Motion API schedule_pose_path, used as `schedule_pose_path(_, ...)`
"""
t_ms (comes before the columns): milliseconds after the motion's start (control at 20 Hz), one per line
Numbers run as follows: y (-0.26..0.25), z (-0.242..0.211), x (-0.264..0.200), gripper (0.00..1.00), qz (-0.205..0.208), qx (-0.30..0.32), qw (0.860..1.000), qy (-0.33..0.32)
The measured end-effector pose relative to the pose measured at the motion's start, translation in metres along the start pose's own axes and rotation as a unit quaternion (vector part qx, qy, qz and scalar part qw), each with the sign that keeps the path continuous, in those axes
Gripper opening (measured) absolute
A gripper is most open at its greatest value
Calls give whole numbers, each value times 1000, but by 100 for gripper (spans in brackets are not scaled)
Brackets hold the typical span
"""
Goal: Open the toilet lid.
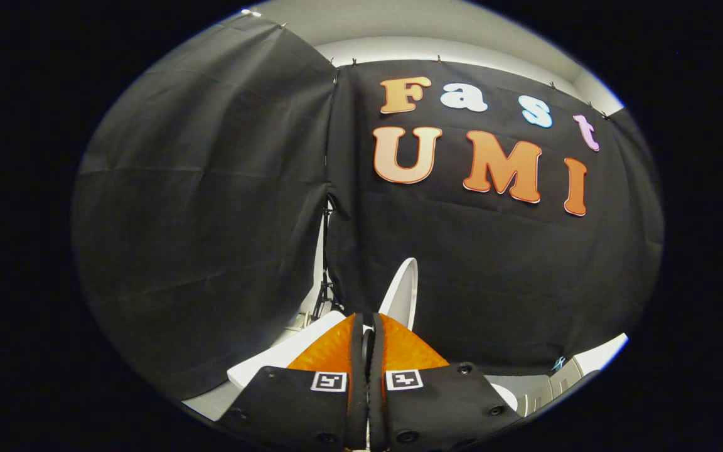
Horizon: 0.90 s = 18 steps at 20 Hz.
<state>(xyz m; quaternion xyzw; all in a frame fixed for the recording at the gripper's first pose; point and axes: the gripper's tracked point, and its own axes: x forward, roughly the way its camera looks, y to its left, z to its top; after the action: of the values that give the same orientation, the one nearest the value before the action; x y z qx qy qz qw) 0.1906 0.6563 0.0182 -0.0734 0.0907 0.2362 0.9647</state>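
Booth wall (211,207): black cloth panels, pinned along the top, surround you on the left and ahead; a slit between two panels shows a dark stand (324,295) behind.
Ceiling (399,25): pale, curving above the cloth.
Toilet body (286,355): white, flat-topped surface just left of your fingers, partly hidden by them.
Toilet lid (402,295): white, smooth, rounded at the top; you see it edge-on, standing raised just beyond your fingertips, slightly right of them.
Hand-held gripper (368,323): your two fingers sit pressed nearly together, a thin gap between, nothing gripped.
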Motion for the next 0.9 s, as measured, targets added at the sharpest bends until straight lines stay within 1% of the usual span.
schedule_pose_path(350,51,2,23,9,20,-3,1000,6)
schedule_pose_path(450,58,3,24,9,15,-15,1000,11)
schedule_pose_path(600,52,3,23,11,-5,-21,1000,12)
schedule_pose_path(750,44,2,21,17,-8,-4,1000,6)
schedule_pose_path(900,43,-1,16,26,12,21,1000,9)
